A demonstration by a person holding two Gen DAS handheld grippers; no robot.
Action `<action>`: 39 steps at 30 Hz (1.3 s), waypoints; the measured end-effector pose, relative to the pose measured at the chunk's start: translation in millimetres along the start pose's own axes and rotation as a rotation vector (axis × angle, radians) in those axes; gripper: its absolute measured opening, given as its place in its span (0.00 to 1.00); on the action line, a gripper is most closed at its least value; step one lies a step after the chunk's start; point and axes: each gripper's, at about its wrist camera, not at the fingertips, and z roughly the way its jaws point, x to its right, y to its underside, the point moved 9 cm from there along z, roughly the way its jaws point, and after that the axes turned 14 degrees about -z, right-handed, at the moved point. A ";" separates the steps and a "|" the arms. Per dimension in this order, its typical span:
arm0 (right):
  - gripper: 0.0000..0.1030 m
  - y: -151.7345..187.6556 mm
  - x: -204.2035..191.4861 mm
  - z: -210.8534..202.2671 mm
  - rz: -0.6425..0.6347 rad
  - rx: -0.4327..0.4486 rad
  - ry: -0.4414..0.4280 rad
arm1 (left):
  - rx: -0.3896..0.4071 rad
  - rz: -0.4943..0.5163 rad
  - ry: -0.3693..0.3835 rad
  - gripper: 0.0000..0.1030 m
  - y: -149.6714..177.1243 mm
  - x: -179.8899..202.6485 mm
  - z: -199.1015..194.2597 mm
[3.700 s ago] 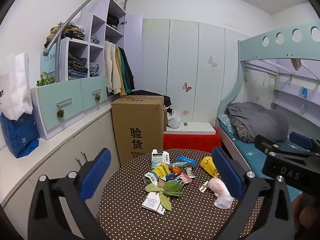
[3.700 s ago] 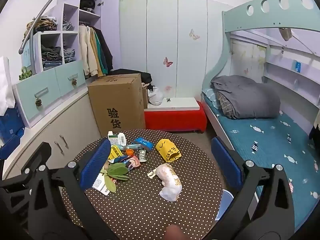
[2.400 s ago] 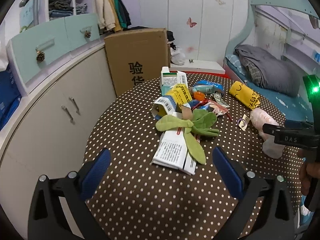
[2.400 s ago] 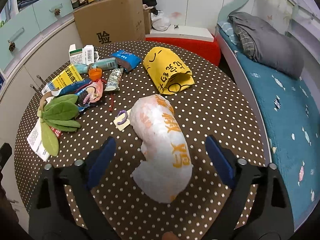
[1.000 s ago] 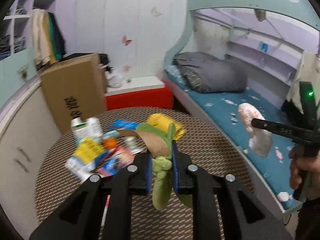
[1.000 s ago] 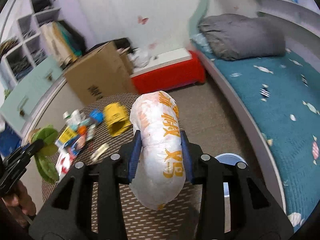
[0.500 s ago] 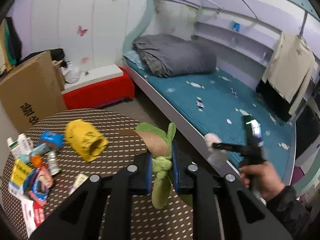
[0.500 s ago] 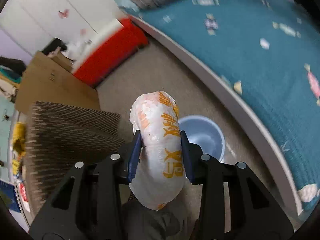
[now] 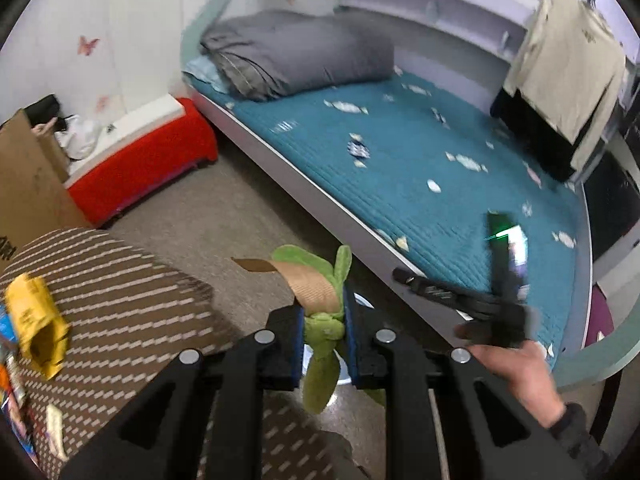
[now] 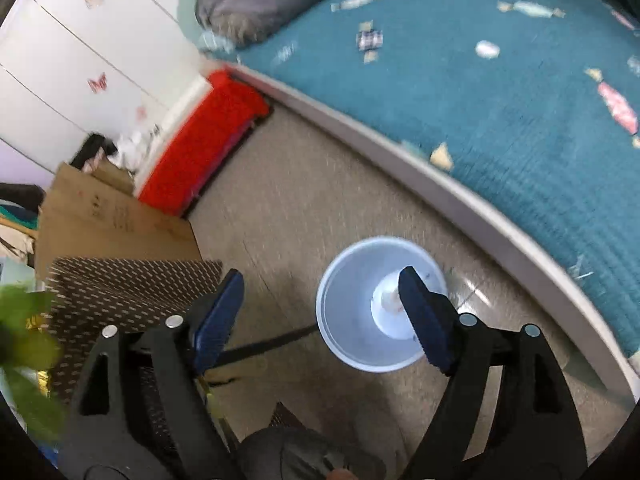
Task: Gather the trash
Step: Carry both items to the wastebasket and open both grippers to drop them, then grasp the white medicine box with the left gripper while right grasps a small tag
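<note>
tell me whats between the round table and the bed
In the right wrist view, bare floor and the blue bin standing on it lie between the table and the bed. The open right gripper hangs over the bin.

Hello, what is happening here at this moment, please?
A person is clearing trash from a dotted table into a pale blue bin on the floor. The right gripper hangs open above the bin, where a whitish piece lies. The left gripper is shut on a green leafy thing.
</note>
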 end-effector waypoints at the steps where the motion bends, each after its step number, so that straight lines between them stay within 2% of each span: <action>1: 0.78 -4.6 0.9 -14.0 -0.004 0.024 0.003 | -0.019 0.008 -0.004 0.15 0.1 6.0 10.0; 7: 0.81 -22.7 5.8 -63.4 0.009 0.121 -0.003 | -0.139 0.048 -0.025 0.16 2.4 36.5 61.5; 12: 0.82 -28.2 7.5 -70.3 0.011 0.133 -0.010 | -0.270 0.042 -0.037 0.20 4.9 49.0 109.4; 13: 0.82 -27.2 8.2 -69.9 0.018 0.130 -0.012 | -0.290 0.036 -0.045 0.37 4.4 47.9 116.9; 14: 0.82 -26.3 8.3 -69.2 0.022 0.128 -0.010 | -0.311 0.022 -0.062 0.70 3.3 44.6 124.3; 15: 0.83 -24.8 9.0 -68.5 0.025 0.128 -0.008 | -0.316 0.009 -0.083 0.85 1.7 40.4 127.9; 16: 0.85 -23.1 9.9 -68.7 0.030 0.127 -0.005 | -0.305 -0.002 -0.103 0.89 -1.4 35.8 129.6; 19: 0.89 -19.5 9.3 -72.7 0.042 0.135 -0.008 | -0.263 0.003 -0.125 0.89 -8.4 31.2 122.6; 21: 0.94 -19.3 7.0 -75.6 0.044 0.140 -0.002 | -0.222 -0.003 -0.117 0.89 -14.9 29.3 110.1; 25: 0.94 -20.9 -2.4 -85.8 0.035 0.153 0.031 | -0.133 -0.016 -0.120 0.89 -22.8 23.8 74.3; 29: 0.94 -29.5 -28.7 -114.6 -0.061 0.239 0.076 | -0.016 -0.033 -0.117 0.90 -24.2 17.0 23.6; 35: 0.94 -32.3 -86.5 -151.0 -0.177 0.248 0.081 | 0.152 -0.072 -0.133 0.91 -19.9 0.8 -53.1; 39: 0.94 -29.9 -129.1 -173.1 -0.264 0.267 0.079 | 0.228 -0.120 -0.142 0.91 -14.2 -20.9 -98.0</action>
